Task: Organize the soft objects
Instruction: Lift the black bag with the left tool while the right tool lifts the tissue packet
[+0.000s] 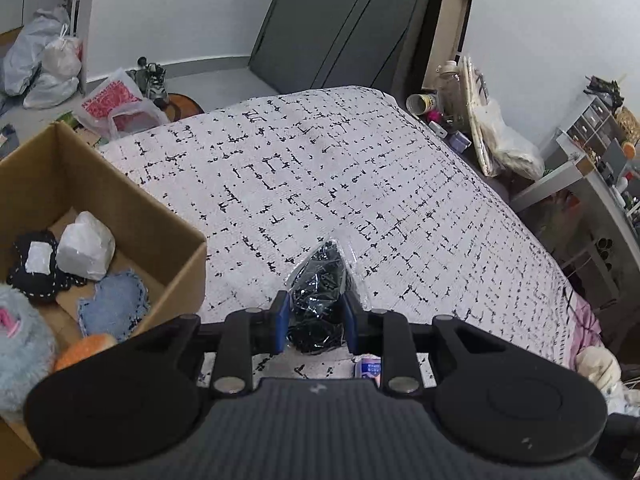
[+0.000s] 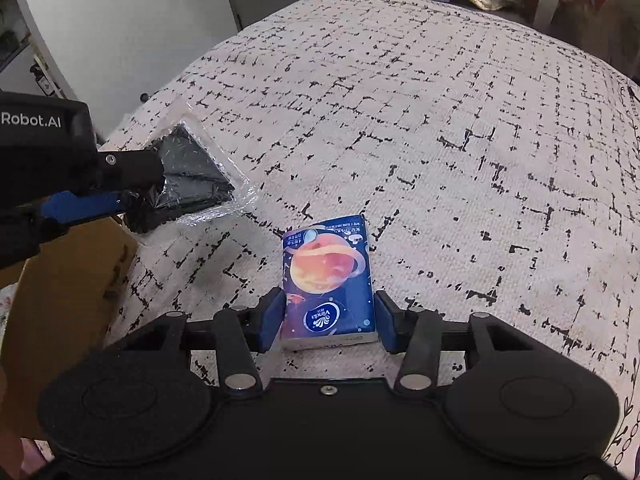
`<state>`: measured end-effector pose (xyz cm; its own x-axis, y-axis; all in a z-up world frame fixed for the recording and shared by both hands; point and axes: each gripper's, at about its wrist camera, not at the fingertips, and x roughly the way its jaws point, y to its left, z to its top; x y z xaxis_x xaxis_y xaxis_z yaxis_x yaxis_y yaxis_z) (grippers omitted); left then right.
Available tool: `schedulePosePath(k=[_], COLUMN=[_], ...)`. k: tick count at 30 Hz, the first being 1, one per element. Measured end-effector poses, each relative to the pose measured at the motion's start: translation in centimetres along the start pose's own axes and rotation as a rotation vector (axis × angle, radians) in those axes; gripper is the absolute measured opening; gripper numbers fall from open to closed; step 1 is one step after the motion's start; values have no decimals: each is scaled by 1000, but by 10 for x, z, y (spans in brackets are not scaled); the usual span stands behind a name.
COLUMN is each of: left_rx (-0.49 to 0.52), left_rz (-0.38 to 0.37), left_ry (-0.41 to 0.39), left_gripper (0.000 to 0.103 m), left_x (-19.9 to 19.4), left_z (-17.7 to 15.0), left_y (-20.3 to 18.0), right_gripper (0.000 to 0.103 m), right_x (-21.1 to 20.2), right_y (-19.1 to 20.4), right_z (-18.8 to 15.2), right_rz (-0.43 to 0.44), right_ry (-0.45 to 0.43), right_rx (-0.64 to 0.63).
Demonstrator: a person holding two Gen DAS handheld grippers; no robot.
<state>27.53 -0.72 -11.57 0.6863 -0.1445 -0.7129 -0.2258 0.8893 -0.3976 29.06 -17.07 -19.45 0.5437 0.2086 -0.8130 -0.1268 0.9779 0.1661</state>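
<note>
My left gripper [image 1: 315, 300] is shut on a black soft item sealed in a clear plastic bag [image 1: 320, 272], held just above the patterned bedspread [image 1: 360, 168]. The right wrist view shows the same bag [image 2: 196, 172] in the left gripper [image 2: 148, 194], near the bed's left edge. My right gripper [image 2: 329, 300] points down at the bed. A blue tissue pack [image 2: 326, 264] with an orange planet print lies between its blue pads, which rest against both sides. A cardboard box [image 1: 132, 208] stands left of the bed.
The box holds a white wrapped bundle [image 1: 86, 250], a black round cloth [image 1: 32, 276], a denim heart [image 1: 112, 304], a furry blue plush [image 1: 20, 340] and an orange piece [image 1: 86, 350]. Plastic bags and shoes lie on the floor beyond. A cluttered shelf [image 1: 592, 168] stands right of the bed.
</note>
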Motion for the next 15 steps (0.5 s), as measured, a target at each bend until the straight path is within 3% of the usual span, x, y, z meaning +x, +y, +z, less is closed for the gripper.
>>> schedulePosePath(k=[12, 15], left_rx=[18, 32], left_rz=[-22, -36], left_ry=[-59, -75], left_gripper=[26, 22], left_x=[-43, -56], left_z=[23, 26], left_y=[3, 4], right_gripper=[46, 46], right_x=[-53, -66], right_y=[-11, -11], right_z=[17, 15], right_rz=[80, 107], right_ry=[-104, -127], right_rx=[99, 104])
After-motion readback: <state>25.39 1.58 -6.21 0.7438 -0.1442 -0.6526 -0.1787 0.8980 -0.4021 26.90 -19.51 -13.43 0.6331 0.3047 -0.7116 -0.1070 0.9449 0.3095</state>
